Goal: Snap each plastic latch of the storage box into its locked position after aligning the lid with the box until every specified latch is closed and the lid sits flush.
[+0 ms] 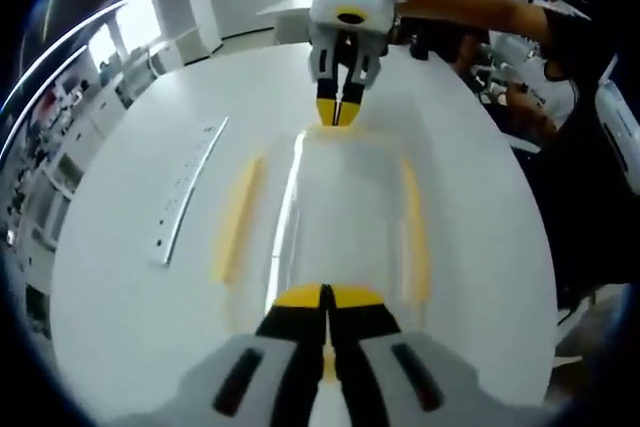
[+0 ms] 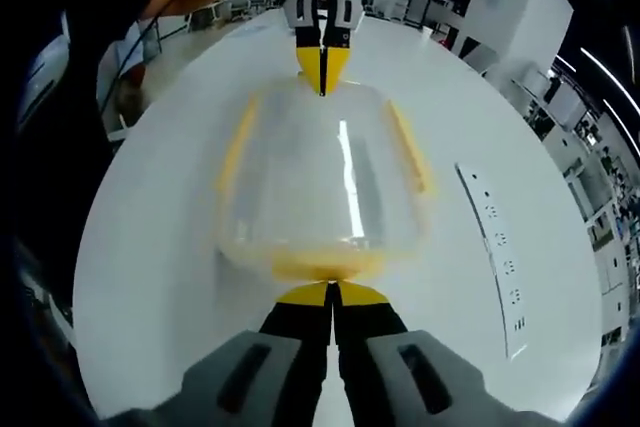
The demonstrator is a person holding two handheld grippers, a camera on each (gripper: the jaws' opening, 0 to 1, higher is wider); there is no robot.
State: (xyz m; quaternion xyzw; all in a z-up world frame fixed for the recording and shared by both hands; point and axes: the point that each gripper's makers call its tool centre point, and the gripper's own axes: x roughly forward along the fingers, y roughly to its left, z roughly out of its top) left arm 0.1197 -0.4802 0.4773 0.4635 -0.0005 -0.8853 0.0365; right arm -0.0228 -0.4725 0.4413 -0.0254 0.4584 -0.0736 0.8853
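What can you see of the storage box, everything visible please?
The storage box is a clear, glossy plastic tub with a transparent lid on top and yellow latches: long ones along both sides, shorter ones at each end. It sits upright on the white table. The left gripper and right gripper, both with jaws shut, meet the end latches from opposite ends. Whether any latch is fully snapped can't be told.

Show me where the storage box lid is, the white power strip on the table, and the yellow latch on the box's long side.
storage box lid (image 2: 320,187), right gripper view, middle of the clear top.
power strip (image 2: 495,257), right gripper view, middle of its length.
yellow side latch (image 1: 238,219), left gripper view, middle of the strip.
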